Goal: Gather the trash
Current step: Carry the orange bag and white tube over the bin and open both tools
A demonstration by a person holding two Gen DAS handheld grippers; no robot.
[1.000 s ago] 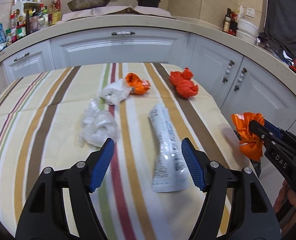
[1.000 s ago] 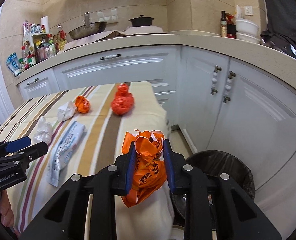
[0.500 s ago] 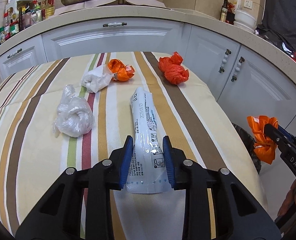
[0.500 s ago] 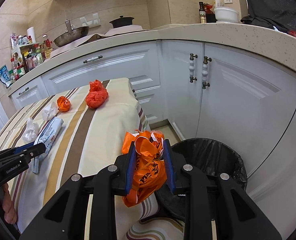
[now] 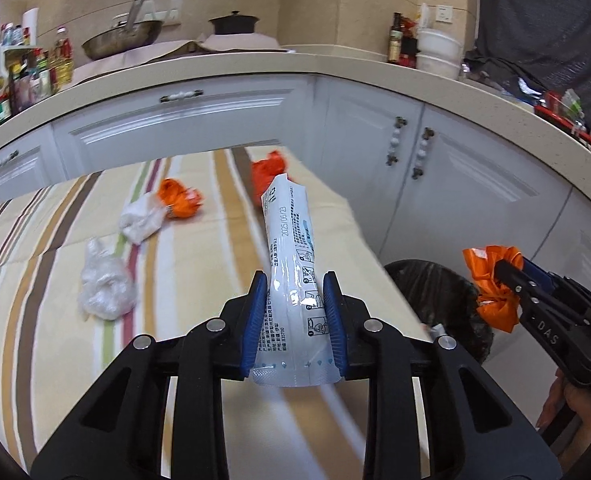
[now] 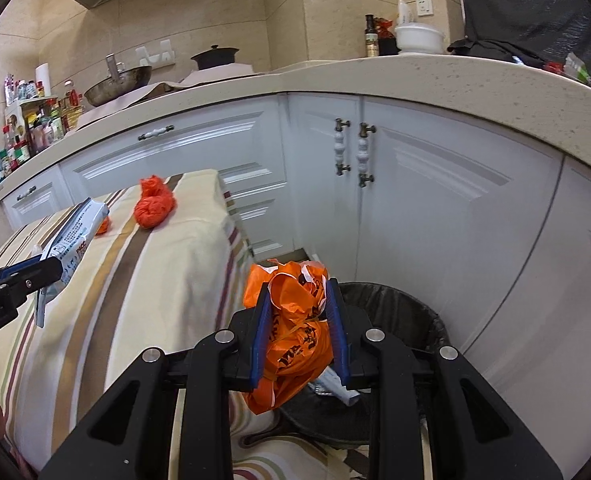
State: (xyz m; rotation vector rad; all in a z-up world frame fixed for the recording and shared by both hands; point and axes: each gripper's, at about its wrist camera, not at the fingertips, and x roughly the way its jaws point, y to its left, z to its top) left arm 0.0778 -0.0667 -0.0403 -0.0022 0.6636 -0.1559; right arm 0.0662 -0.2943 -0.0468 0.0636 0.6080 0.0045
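A white wrapper is clamped in the left gripper above the table; an orange bag is pinched by the right gripper over the bin, likely for dropping.

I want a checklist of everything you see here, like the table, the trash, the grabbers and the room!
Surface: striped tablecloth on the table.
Job's things: white wrapper, orange bag, black bin on the floor beside the table.
Clutter: red bag, small orange wad, white wad, clear plastic wad on the cloth.
Grippers: left gripper grips the wrapper, lifted; right gripper holds the orange bag near the bin.
Cables: nothing seen.
Surroundings: white cabinets, counter with wok.
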